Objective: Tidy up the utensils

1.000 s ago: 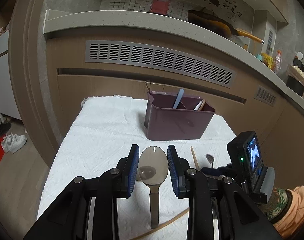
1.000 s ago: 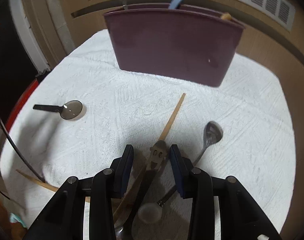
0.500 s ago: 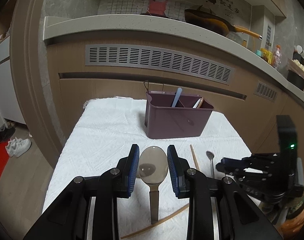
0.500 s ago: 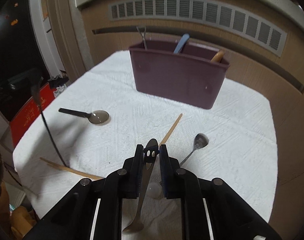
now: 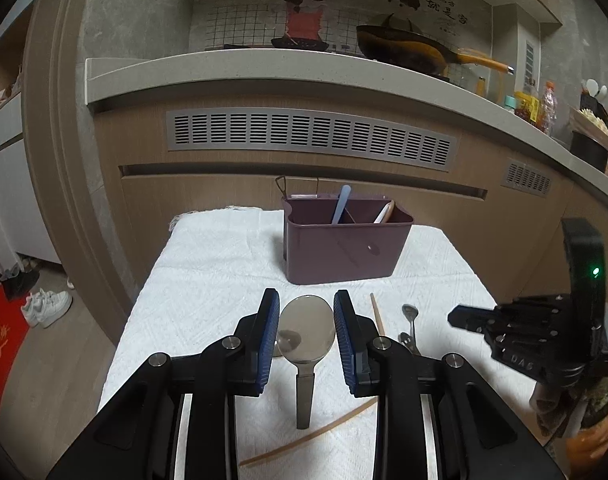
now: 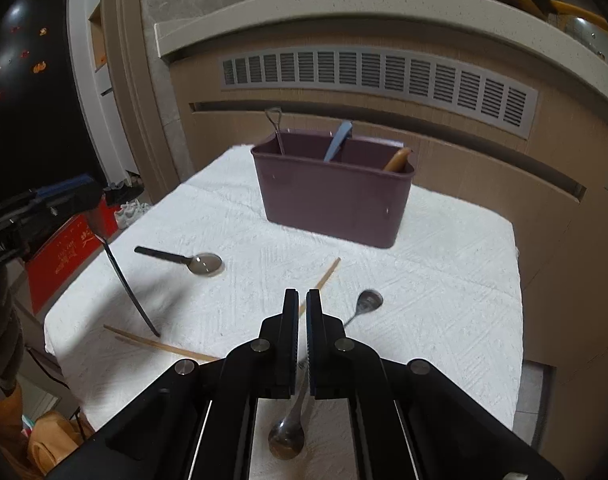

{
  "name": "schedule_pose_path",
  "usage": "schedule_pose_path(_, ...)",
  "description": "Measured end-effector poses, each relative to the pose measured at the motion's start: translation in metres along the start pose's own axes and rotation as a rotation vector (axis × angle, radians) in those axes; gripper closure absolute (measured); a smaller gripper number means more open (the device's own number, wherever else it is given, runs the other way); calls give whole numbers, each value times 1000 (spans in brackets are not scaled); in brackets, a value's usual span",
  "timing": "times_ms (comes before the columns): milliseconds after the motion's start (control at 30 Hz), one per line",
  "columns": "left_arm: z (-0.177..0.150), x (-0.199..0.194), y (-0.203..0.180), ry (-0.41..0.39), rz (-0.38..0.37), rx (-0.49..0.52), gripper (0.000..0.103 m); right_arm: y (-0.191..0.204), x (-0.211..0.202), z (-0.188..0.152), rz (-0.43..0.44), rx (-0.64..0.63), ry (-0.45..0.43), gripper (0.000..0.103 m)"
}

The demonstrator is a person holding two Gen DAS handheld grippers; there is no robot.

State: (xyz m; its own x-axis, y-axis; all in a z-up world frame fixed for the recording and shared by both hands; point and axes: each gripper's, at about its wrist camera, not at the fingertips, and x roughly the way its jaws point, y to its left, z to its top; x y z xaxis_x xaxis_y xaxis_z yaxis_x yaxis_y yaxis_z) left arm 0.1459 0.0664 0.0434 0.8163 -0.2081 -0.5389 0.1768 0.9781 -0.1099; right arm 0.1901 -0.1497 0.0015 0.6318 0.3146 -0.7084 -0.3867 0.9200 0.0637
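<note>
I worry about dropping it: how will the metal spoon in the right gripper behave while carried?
The right gripper, whose jaws have just closed, pinches the metal spoon near its handle end, bowl hanging below, so it may pivot or swing. Polished steel probably slips easily between flat pads. It looks stiff and light.

Chinese lettering on wall mural [image 5: 444, 4] — too small to read reliably.

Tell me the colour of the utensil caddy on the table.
The utensil caddy is dark plum purple, clearest in the left wrist view.
</note>
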Motion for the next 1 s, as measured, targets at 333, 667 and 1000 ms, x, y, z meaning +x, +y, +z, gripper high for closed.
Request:
schedule_pose_path(333, -6, 10, 19, 12, -29, -40, 74, -21, 100, 20, -34, 138, 171, 84)
schedule_pose_path(667, -9, 8, 36, 2, -36, -72, 74, -7, 154, 31, -128, 124, 253, 96)
schedule_pose_path(1000, -4, 2, 12, -2, -23, -30, 77, 11, 35, 26, -31, 49, -1, 96)
